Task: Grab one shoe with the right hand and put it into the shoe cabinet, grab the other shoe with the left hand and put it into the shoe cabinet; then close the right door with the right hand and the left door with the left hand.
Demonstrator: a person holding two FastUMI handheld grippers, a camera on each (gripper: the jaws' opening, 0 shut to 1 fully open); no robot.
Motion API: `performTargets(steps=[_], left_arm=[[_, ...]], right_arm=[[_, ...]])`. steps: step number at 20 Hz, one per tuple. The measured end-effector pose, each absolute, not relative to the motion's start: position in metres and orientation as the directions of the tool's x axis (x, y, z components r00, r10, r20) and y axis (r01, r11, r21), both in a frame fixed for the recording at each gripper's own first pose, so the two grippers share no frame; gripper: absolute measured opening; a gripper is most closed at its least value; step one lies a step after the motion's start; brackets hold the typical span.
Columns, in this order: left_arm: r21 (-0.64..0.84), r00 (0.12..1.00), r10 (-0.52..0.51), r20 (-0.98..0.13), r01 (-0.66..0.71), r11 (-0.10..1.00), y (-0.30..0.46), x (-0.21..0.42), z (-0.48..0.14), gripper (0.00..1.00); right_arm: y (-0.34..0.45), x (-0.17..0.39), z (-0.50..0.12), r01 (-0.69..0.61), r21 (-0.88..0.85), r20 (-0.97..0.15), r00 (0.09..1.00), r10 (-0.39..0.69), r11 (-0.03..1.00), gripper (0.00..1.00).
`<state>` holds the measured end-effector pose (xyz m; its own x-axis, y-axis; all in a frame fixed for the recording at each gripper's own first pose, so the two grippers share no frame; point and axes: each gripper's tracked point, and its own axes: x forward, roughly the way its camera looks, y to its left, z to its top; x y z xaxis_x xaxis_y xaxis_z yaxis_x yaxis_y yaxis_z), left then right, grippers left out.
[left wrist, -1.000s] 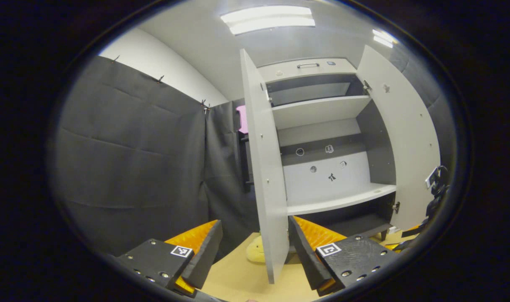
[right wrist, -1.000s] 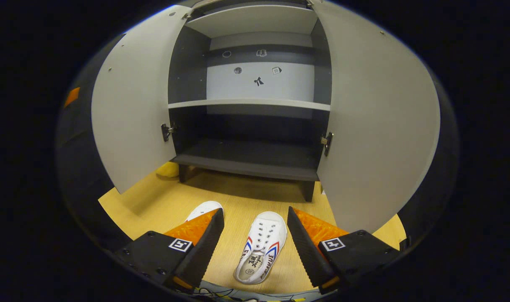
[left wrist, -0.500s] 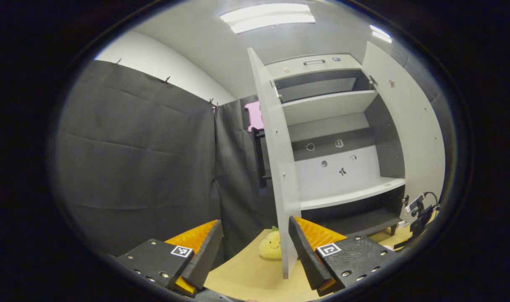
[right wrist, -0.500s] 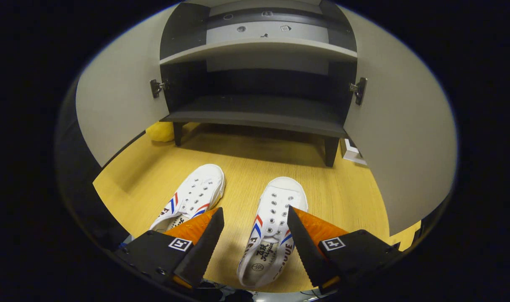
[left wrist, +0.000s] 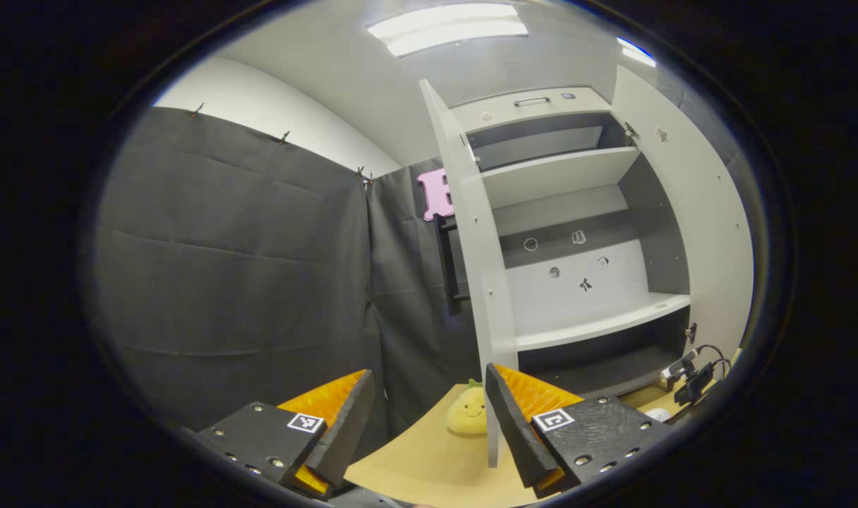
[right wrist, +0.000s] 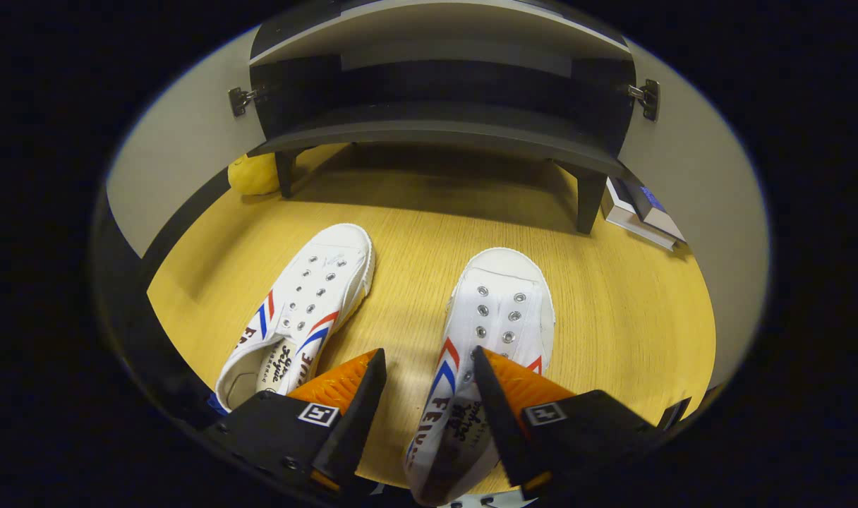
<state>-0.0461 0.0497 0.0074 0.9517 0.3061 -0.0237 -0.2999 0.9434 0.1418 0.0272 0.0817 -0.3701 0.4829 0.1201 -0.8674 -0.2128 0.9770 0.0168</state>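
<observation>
Right gripper (right wrist: 425,395) hangs open astride the right shoe's (right wrist: 485,339) side wall, holding nothing — lower further, then pinch the collar squarely. Left gripper (left wrist: 429,416) waits open, empty.

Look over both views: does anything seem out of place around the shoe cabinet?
A yellow plush toy lies on the floor beside the cabinet's leg, and books lie by the other leg. Neither belongs with the shoes.

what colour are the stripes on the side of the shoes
Red and blue stripes on white shoes, clearest in the right gripper view.
</observation>
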Motion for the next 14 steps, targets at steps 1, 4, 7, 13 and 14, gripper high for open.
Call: performTargets(steps=[1, 4, 7, 13, 14], left_arm=[[0.146, 0.951, 0.307, -0.023, -0.301, 0.943, 0.05, -0.046, 0.007, 0.92], [0.144, 0.953, 0.302, -0.021, -0.296, 0.944, 0.05, -0.045, 0.007, 0.91], [0.138, 0.956, 0.294, -0.023, -0.288, 0.948, 0.048, -0.043, 0.006, 0.91], [0.123, 0.97, 0.244, -0.023, -0.239, 0.963, 0.035, -0.036, 0.004, 0.91], [0.12, 0.972, 0.232, -0.023, -0.228, 0.966, 0.028, -0.035, 0.004, 0.91]], right_arm=[[0.079, 0.03, -0.371, -0.189, 0.003, -0.866, 0.491, 0.097, 0.982, 0.56], [0.078, 0.027, -0.366, -0.147, 0.054, -0.863, 0.491, 0.121, 0.988, 0.33], [0.073, 0.029, -0.359, -0.13, 0.074, -0.833, 0.538, 0.133, 0.989, 0.02], [0.077, 0.037, -0.294, -0.132, 0.212, -0.746, 0.618, 0.248, 0.968, 0.02], [0.078, 0.041, -0.279, -0.135, 0.226, -0.728, 0.635, 0.26, 0.965, 0.02]])
